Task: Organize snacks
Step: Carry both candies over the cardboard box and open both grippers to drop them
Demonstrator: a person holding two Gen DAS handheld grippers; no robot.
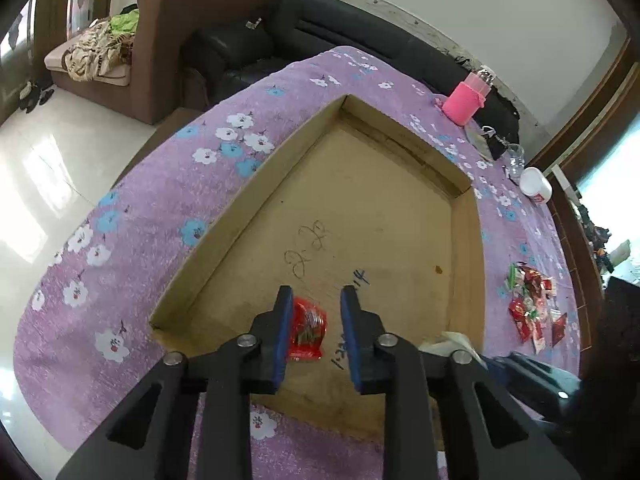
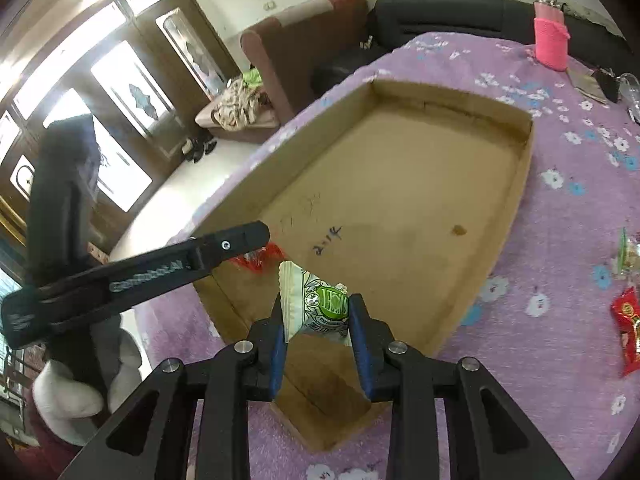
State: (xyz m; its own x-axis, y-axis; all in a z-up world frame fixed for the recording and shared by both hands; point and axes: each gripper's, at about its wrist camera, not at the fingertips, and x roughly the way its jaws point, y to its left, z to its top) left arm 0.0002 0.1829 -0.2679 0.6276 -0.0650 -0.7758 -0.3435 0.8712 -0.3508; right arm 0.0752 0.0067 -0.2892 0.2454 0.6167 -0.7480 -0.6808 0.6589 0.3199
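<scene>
A shallow cardboard box (image 1: 466, 240) lies on the purple flowered tablecloth; it also shows in the right wrist view (image 2: 516, 184). My left gripper (image 1: 316, 294) is open above the box's near corner, and a red snack packet (image 1: 308, 330) lies on the box floor between its fingers. My right gripper (image 2: 318, 300) is shut on a white and green snack packet (image 2: 316, 304) and holds it over the box's near end. The left gripper's arm (image 2: 160, 268) crosses the right wrist view, with the red packet (image 2: 260, 258) partly hidden behind it.
A pile of several red and green snack packets (image 1: 534, 306) lies on the cloth right of the box; one red packet (image 2: 628, 332) shows at the right edge. A pink bottle (image 1: 466, 100), a glass (image 1: 516, 156) and a white jar (image 1: 536, 186) stand at the far side.
</scene>
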